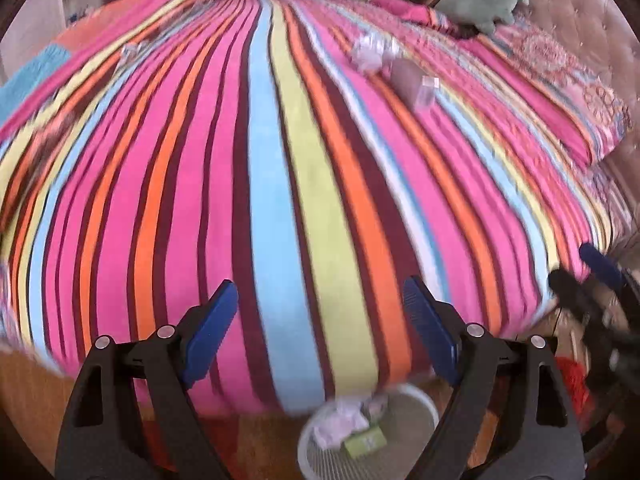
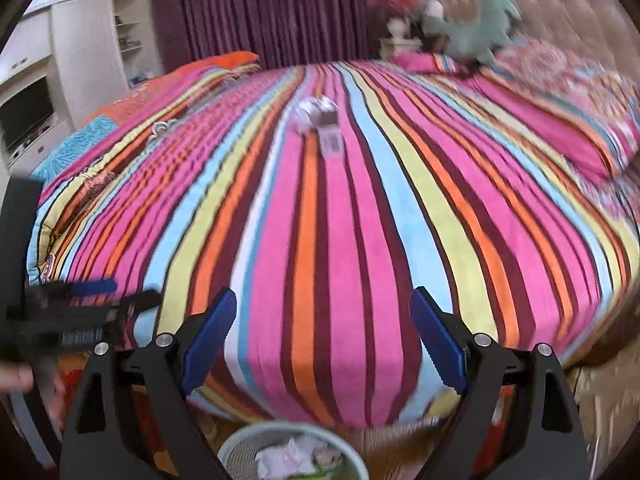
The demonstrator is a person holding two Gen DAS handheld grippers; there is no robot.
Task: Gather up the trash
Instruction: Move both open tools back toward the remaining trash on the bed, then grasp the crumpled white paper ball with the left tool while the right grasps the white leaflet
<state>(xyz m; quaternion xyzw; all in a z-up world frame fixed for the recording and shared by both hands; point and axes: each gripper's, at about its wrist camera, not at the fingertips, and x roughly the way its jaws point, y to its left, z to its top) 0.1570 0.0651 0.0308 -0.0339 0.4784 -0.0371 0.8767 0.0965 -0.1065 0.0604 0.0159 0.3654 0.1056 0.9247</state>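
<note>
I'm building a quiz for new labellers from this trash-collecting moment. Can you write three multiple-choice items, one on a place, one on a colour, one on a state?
1. Where is the bin?
A. on the bed
B. on the floor at the bed's edge
C. on a shelf

2. What colour is the plush toy?
A. green
B. yellow
C. black

3. How are the right tongs?
A. shut on paper
B. shut, empty
C. open, empty

Key: 1 B, the bin sits below the striped bedspread; 2 A, it is plainly green; 3 C, only bedspread shows between the pads.

No readable text anywhere; label on small box on bed too blurred.
</note>
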